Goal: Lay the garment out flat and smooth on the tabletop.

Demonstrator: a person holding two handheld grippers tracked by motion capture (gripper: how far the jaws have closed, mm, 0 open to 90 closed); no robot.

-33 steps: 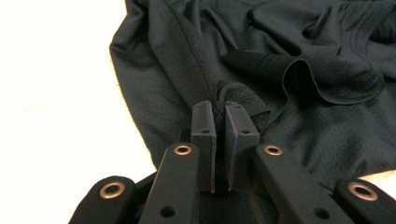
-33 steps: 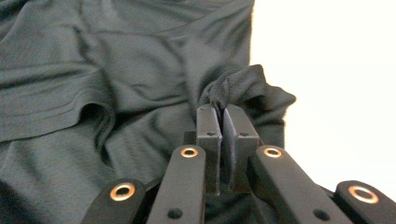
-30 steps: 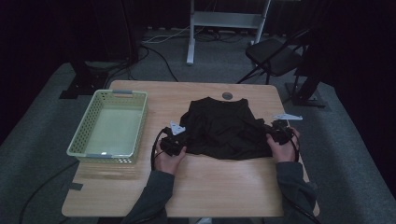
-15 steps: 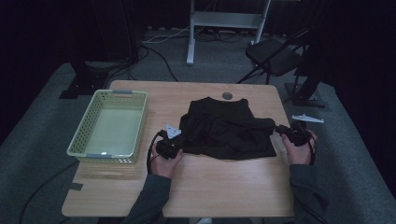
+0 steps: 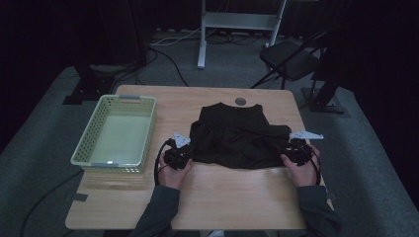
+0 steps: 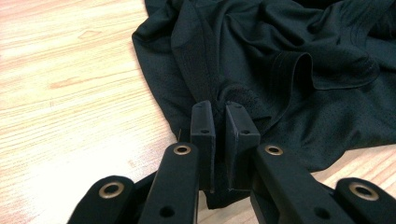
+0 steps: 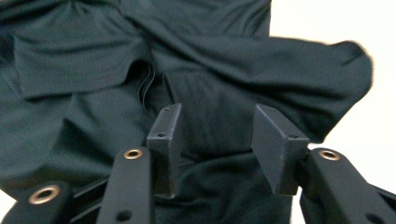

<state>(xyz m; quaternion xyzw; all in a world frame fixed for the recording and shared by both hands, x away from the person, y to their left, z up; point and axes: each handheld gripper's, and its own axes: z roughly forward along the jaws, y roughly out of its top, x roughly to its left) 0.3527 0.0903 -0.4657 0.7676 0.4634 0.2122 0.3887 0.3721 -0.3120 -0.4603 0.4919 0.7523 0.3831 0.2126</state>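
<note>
Your two forearms enter from the bottom edge of the high view, sleeves dark, each hand wrapped around one gripper and resting low on the wooden table point(image 5: 232, 197). Your left gripper point(image 5: 179, 154) sits left of centre in that view, at the lower left corner of the black garment point(image 5: 237, 136); in the left gripper view its jaws are pressed together with a gathered fold of the mesh fabric point(image 6: 280, 70) pinched between them, the cloth bunching up just behind the tips. Your right gripper point(image 5: 296, 150) sits at the right of the high view, at the garment's lower right corner; in the right gripper view its jaws stand spread apart, held over the dark cloth point(image 7: 140, 56), nothing clamped between them. The garment lies crumpled but roughly flat in the middle of the table, upper half of the tabletop, well apart from the basket point(image 5: 89, 143). Count: one garment, one pale green lattice basket at the left of the frame, two grippers, one small round dark fitting point(image 5: 240, 101) in the table just above the garment's collar, one folding chair point(image 5: 291, 59) on the floor at upper right.
</note>
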